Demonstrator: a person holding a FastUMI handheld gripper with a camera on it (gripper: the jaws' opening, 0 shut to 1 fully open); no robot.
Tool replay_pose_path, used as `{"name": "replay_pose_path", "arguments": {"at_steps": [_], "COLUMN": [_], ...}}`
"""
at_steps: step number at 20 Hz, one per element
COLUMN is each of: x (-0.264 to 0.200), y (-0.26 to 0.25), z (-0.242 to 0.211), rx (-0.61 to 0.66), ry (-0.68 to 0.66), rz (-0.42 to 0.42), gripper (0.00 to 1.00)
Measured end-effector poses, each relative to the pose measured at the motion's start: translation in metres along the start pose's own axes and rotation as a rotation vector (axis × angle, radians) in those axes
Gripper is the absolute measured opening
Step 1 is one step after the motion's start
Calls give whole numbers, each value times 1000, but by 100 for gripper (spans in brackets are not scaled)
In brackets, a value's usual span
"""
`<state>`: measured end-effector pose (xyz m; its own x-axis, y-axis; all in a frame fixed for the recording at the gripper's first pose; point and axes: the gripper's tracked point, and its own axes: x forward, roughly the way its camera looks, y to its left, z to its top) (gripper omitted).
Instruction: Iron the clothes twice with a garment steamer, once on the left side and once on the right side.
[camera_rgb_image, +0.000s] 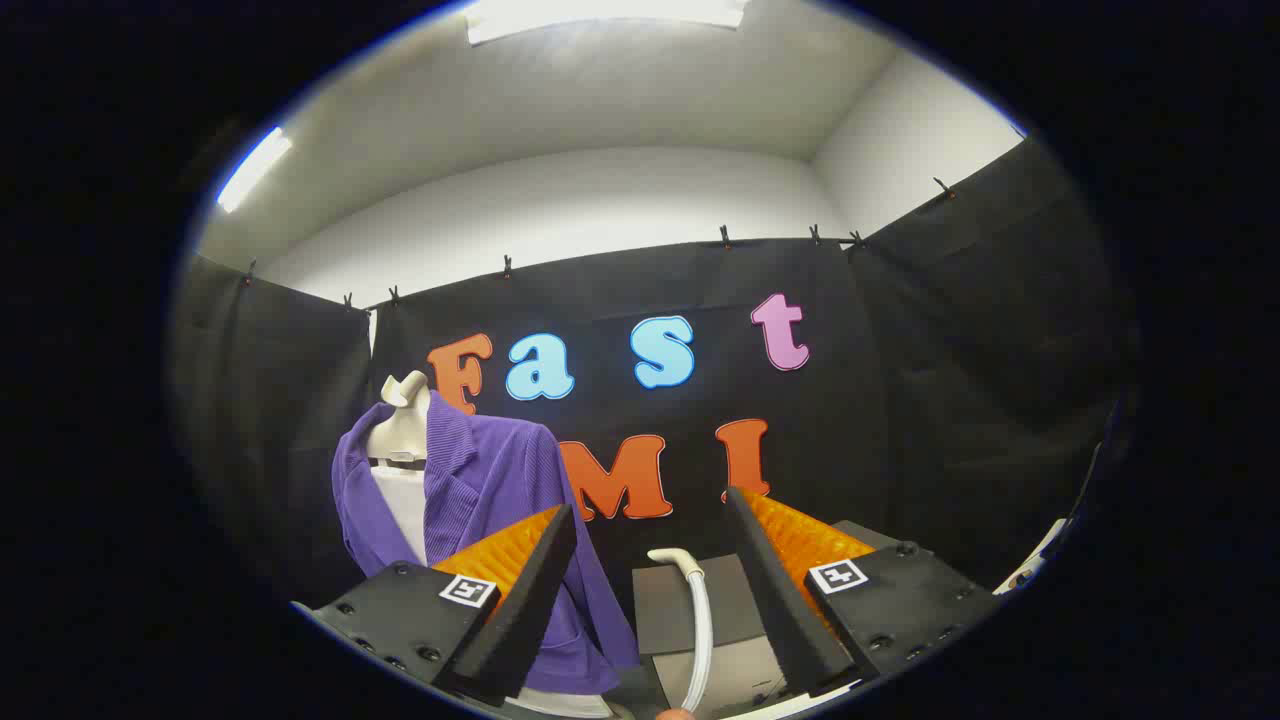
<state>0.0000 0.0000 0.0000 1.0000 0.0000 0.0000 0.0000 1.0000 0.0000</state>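
A purple jacket hangs on a pale mannequin torso, with a white inner layer at its open front. It stands beyond my left finger, which overlaps its lower part. A white curved steamer handle with its hose rises between my two fingers, a little ahead of them and apart from both. My gripper is open, with nothing between its fingers. The steamer's head is hidden below.
A grey base or board lies behind the hose between the fingers. Black cloth walls close the booth at the back and on both sides. A white edge shows low on the right.
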Motion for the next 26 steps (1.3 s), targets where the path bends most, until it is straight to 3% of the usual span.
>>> {"name": "replay_pose_path", "arguments": {"at_steps": [26], "x": [17], "y": [-28], "z": [0], "rx": [-29], "ry": [20], "rz": [-59], "gripper": [98]}}
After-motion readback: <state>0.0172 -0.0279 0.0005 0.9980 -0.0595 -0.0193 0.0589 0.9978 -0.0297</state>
